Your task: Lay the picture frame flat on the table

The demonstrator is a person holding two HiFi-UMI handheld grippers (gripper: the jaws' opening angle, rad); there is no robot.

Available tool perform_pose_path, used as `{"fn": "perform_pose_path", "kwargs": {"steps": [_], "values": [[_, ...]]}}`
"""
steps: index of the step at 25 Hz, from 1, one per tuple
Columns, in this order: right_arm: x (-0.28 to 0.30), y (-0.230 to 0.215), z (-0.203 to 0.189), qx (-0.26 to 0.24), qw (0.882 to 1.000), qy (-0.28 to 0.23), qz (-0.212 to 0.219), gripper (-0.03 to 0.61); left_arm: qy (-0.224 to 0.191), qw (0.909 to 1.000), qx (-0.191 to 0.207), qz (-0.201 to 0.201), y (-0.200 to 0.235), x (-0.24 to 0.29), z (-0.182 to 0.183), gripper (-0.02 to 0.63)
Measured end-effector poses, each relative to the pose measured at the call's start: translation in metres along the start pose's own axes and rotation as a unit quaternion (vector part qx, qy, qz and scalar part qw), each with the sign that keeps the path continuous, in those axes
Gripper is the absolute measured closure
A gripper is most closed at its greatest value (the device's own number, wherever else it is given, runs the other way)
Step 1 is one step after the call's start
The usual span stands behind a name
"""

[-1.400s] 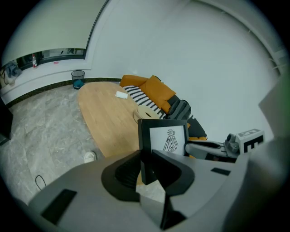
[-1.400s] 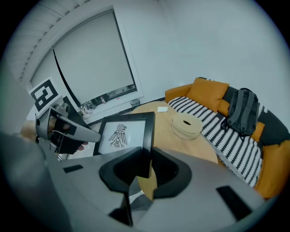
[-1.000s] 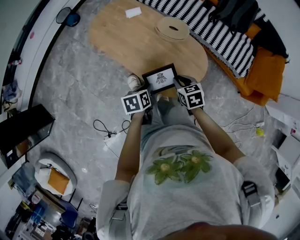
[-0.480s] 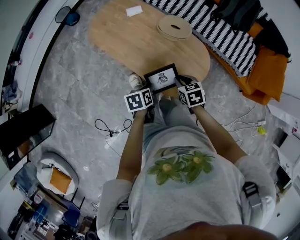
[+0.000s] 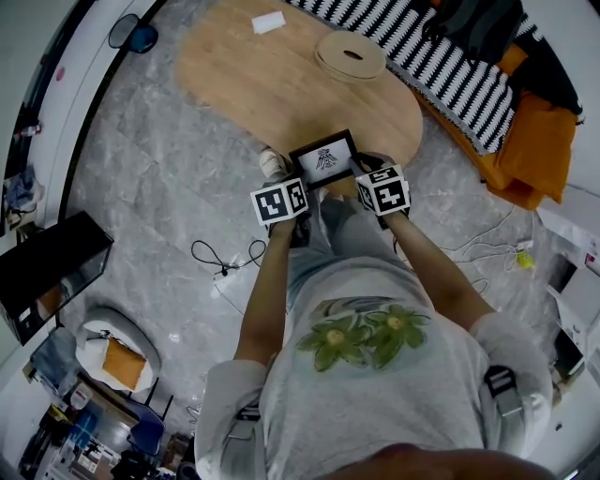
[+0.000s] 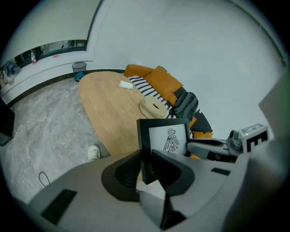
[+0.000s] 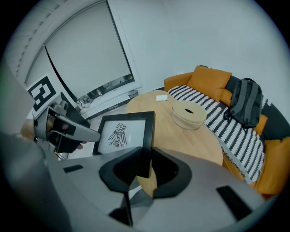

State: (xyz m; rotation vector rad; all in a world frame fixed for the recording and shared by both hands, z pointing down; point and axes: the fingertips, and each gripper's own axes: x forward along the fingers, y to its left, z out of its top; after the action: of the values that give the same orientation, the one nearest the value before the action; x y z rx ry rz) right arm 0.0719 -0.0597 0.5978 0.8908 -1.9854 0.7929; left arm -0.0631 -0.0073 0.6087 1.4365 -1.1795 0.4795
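Floor (image 5: 141,187): grey marbled, fills the left half of the head view.

Table (image 5: 281,84): oval, light wood, upper centre of the head view.

Sofa (image 5: 525,159): orange, upper right, alongside the table.

Blanket (image 5: 441,66): black-and-white stripes, spread on the sofa seat.

Backpack (image 7: 244,106): grey, propped against the sofa back, right side of the right gripper view.

Frame (image 5: 323,157): black, with a bird drawing on white. You hold it at the centre of the head view, at the table's near end, upright with the picture facing you. Whether its lower edge touches the table cannot be told.

Left gripper (image 6: 146,161): your jaws are clamped on the frame's left side bar.

Right gripper (image 7: 146,165): your jaws are clamped on the frame's right side bar.

Dish (image 5: 350,56): round, pale wood, on the table's far right part.

Shoe (image 5: 273,163): white, on the floor just left of the frame.

Card (image 5: 268,22): white, at the table's far end, top of the head view.
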Motion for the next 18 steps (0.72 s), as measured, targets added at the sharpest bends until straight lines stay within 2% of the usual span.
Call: {"fn": "perform_pose_path", "kwargs": {"steps": [18], "values": [[0.028, -0.008, -0.007, 0.017, 1.000, 0.022, -0.007, 0.500, 0.029, 0.9996, -0.006, -0.003, 0.017, 0.027, 0.002, 0.529]]}}
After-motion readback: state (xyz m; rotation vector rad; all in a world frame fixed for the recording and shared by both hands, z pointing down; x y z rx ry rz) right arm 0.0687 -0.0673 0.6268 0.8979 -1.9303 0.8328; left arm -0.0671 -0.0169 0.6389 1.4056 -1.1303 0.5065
